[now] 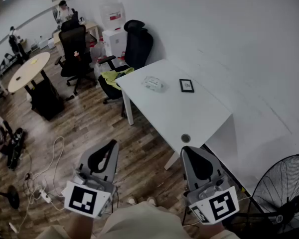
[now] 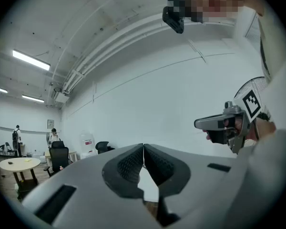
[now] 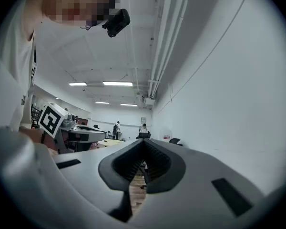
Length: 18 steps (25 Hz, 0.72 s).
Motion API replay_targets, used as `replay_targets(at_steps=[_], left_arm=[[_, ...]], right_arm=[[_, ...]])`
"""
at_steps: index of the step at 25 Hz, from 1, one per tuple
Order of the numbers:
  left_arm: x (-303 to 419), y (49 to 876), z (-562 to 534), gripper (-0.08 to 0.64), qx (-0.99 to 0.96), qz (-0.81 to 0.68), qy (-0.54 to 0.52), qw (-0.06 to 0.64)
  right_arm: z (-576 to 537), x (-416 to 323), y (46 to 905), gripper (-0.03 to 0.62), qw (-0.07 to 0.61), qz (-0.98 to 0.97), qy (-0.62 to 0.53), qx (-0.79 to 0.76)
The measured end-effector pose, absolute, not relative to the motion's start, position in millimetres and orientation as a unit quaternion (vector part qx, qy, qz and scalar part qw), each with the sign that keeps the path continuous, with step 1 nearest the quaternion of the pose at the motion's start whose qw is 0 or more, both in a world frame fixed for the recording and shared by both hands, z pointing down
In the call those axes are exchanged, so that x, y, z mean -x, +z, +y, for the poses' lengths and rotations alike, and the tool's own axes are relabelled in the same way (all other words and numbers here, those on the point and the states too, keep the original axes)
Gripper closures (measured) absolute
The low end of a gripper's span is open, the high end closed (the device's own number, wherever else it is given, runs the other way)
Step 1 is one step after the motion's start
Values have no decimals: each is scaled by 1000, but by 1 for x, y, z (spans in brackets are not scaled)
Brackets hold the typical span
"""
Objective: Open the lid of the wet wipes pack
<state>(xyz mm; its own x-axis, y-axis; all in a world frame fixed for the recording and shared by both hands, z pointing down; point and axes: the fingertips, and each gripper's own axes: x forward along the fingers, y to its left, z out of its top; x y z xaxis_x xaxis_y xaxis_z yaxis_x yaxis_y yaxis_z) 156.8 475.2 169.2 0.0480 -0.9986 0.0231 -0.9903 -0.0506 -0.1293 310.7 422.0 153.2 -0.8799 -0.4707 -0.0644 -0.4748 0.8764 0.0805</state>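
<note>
The wet wipes pack [image 1: 154, 83], pale with a flat lid, lies near the far end of the white table [image 1: 189, 116]. It is out of sight in both gripper views. My left gripper [image 1: 113, 143] [image 2: 143, 147] is held level over the wooden floor, well short of the table, its jaws shut on nothing. My right gripper [image 1: 186, 150] [image 3: 143, 142] hovers at the table's near corner, also shut and empty. Each gripper shows in the other's view: the right gripper [image 2: 222, 123] and the left gripper [image 3: 81, 133].
A small black-framed card [image 1: 187, 85] lies beside the pack and a round grommet [image 1: 186, 138] sits near the table's front edge. Black office chairs [image 1: 135, 49], a water dispenser [image 1: 113, 26], a round table [image 1: 27, 69], floor cables [image 1: 47, 158] and a fan [image 1: 284, 193] surround me.
</note>
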Motion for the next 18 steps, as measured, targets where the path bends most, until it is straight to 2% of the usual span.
replay_targets(at_steps=[18], left_arm=[[-182, 172, 479, 538, 717, 693, -61, 42]], right_arm=[[424, -330, 163, 568, 21, 971, 28, 235]])
